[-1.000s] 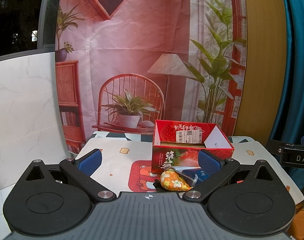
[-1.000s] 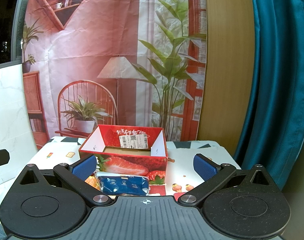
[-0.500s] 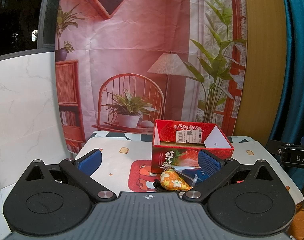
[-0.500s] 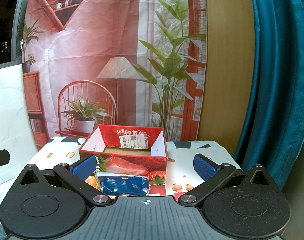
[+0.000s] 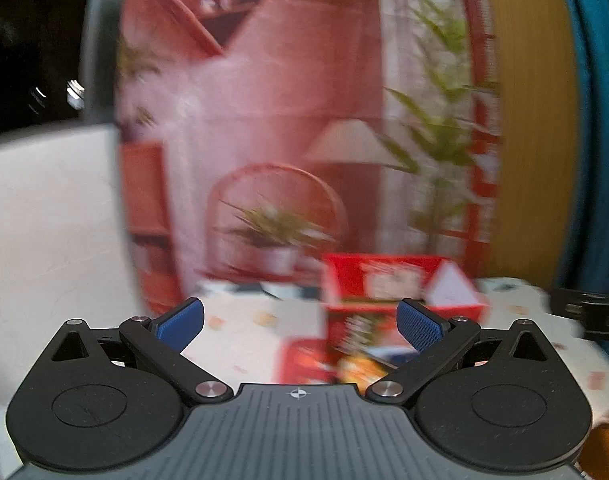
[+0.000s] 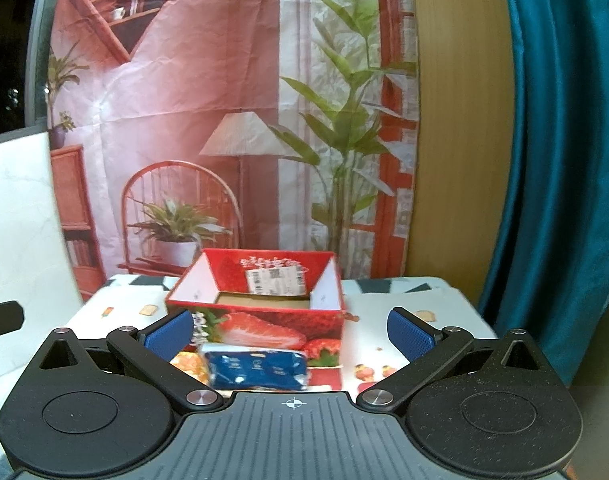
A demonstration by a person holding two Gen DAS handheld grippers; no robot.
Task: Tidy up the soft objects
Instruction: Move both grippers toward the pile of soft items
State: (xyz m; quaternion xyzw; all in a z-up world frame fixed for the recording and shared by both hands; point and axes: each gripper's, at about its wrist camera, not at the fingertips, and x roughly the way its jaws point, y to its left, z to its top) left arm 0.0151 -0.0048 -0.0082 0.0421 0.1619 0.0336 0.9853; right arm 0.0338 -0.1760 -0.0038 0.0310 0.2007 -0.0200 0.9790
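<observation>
A red strawberry-print box [image 6: 260, 312] stands open on the table, its inside empty. It also shows, blurred, in the left wrist view [image 5: 400, 292]. A blue packet [image 6: 256, 368] lies in front of the box. An orange floral pouch [image 5: 358, 368] lies left of the packet; its edge shows in the right wrist view [image 6: 190, 364]. My left gripper [image 5: 300, 322] is open and empty, short of the pouch. My right gripper [image 6: 290, 330] is open and empty, above and short of the blue packet.
The table [image 6: 384, 316] has a white cloth with small cartoon prints. A printed room backdrop [image 6: 224, 120] hangs behind it. A white marble-look panel [image 6: 20, 220] stands at the left, a teal curtain [image 6: 564, 160] at the right.
The left wrist view has turned blurry and the box sits a little farther right in it, so my left gripper is moving. The right gripper has barely shifted. Both stay open.
</observation>
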